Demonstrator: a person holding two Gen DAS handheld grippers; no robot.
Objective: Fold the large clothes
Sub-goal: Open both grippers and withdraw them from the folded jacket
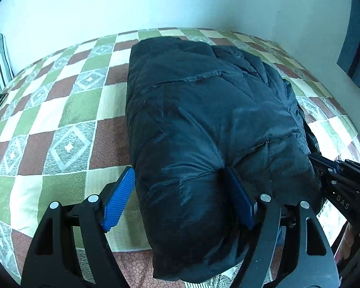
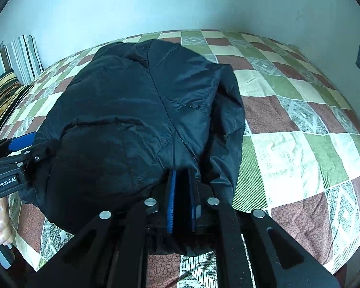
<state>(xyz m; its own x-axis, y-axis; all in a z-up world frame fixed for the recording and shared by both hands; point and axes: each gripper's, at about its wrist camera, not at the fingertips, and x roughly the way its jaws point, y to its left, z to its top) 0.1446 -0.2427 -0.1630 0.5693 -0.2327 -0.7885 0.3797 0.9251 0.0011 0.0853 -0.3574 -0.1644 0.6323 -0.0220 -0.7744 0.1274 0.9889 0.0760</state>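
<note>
Jacket (image 1: pixel 204 120), black and puffy, folded into a thick bundle mid-frame on the checked bedspread (image 1: pixel 60 120), near edge toward the cameras. Lower left: left gripper (image 1: pixel 180 201) spread wide around the bundle's near corner, nothing pinched; could slide off the slick shell on lifting. Lower centre of the right view: right gripper (image 2: pixel 182 189) nearly closed on a thin fold; could drag one layer and unroll the stack.

Both wrist views close, facing wall; share jacket (image 1: pixel 204 124), bedspread (image 2: pixel 288 124).
</note>
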